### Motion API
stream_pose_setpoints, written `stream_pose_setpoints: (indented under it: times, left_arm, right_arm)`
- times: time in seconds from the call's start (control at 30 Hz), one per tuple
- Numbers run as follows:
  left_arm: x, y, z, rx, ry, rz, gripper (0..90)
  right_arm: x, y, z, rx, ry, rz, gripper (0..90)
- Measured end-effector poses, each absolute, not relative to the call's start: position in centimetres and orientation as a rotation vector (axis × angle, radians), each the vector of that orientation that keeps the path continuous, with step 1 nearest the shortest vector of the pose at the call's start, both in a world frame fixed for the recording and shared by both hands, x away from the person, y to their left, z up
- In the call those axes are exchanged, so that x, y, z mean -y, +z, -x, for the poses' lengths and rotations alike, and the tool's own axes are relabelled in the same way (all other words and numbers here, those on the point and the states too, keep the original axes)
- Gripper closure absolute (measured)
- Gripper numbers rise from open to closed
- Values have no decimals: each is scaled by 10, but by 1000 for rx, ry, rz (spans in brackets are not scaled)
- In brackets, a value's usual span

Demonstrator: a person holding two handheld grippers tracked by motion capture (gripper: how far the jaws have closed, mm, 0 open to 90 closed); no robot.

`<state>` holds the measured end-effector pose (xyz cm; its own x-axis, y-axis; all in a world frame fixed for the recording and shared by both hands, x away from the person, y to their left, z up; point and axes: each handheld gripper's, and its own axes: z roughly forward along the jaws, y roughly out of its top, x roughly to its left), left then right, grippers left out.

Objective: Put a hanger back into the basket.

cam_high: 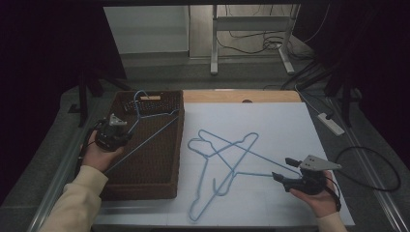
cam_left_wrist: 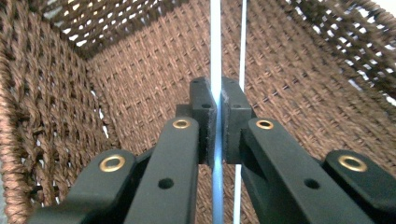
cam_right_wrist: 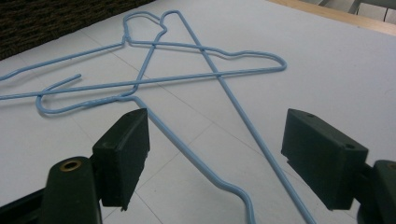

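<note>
A blue wire hanger [cam_high: 154, 135] stands tilted in the brown woven basket [cam_high: 145, 186] at the left. My left gripper [cam_high: 127, 129] is shut on its wire. In the left gripper view the wire [cam_left_wrist: 215, 46] runs straight up between the closed pads [cam_left_wrist: 205, 107], with basket weave [cam_left_wrist: 140, 74] behind. Two more blue hangers [cam_high: 227, 145] lie crossed on the white sheet [cam_high: 275, 125]. My right gripper [cam_high: 284, 170] stands open at their right end. In the right gripper view two hanger wires [cam_right_wrist: 205, 161] pass between the open jaws, whose midpoint [cam_right_wrist: 215, 140] is just above the sheet.
A power strip [cam_high: 331, 123] and a looped black cable [cam_high: 382, 166] lie off the table's right side. A strip of bare wood [cam_high: 241, 96] shows behind the white sheet. A metal table frame [cam_high: 251, 29] stands farther back.
</note>
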<state>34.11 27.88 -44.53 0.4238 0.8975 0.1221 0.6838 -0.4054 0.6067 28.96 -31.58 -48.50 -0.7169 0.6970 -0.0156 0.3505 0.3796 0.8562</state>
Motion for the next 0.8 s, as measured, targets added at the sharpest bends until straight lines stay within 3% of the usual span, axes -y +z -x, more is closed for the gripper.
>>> stream_pose_setpoints:
  times: [0.67, 0.77, 0.8]
  left_arm:
    - [-280, -468, -357, -1420, 643, -2385, 838]
    - [-281, -467, -358, -1435, 680, -2378, 773]
    - [-282, -466, -357, -1440, 707, -2367, 668]
  right_arm:
    - [316, -487, -291, -2278, 1260, -922, 238]
    - [315, -487, -290, -2279, 1260, -922, 237]
    - [315, -487, -290, -2278, 1261, -922, 238]
